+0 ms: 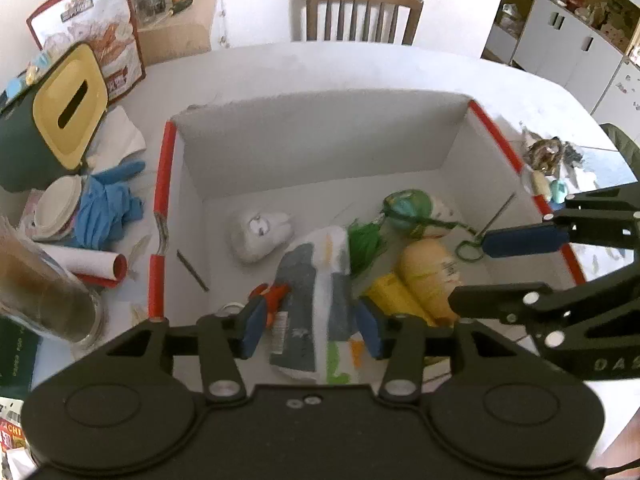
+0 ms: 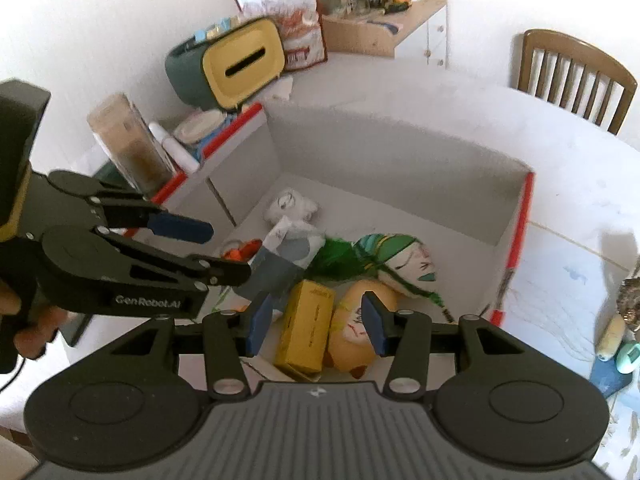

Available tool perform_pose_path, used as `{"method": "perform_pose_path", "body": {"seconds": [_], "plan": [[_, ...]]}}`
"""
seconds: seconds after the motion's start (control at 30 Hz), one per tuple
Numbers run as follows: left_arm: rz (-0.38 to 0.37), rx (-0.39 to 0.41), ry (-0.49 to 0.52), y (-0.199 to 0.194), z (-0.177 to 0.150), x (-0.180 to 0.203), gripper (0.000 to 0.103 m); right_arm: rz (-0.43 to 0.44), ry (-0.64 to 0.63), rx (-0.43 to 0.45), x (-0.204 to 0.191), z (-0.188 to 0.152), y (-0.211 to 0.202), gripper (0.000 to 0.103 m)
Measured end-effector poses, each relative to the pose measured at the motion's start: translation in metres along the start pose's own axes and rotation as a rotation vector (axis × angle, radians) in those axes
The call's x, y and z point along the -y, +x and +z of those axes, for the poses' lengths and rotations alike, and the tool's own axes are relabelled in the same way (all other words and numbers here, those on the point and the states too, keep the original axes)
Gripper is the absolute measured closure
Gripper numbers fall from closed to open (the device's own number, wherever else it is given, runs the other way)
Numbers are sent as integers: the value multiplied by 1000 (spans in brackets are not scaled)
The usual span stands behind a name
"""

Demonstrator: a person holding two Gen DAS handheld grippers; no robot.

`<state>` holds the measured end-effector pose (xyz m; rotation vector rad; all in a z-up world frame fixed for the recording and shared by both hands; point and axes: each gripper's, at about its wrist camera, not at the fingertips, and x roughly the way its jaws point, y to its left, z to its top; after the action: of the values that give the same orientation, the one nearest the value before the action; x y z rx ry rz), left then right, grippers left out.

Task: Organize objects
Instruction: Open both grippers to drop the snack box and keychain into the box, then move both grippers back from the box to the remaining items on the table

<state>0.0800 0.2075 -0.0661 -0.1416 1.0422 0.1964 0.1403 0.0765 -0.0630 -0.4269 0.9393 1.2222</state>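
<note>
Two hand-held grippers hover over the white red-edged cardboard box on the table.

Left gripper: blue pads apart, straddling the grey-and-white soft packet without visibly clamping it. Packet lies in the box, long axis running straight away from this gripper, the nearer one; crinkly, pliable film.

Right gripper: jaws apart, empty, above the rigid yellow rectangular carton and the smooth yellow painted gourd.

"GenRobot.AI" on the left gripper
</note>
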Motion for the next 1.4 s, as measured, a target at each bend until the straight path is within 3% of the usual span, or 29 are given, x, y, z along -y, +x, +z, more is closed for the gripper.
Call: {"method": "perform_pose_path", "body": {"seconds": [0.6,1.2,1.4], "plan": [[-35,124,47,-40,24,67,38,-21,65,121,52,-17,-87,43],[-58,189,56,-39,53,156,16,-98,182,188,151,-55,-148,30],[-80,209,82,-31,64,191,3,-130,217,191,190,-74,-162,28]]}}
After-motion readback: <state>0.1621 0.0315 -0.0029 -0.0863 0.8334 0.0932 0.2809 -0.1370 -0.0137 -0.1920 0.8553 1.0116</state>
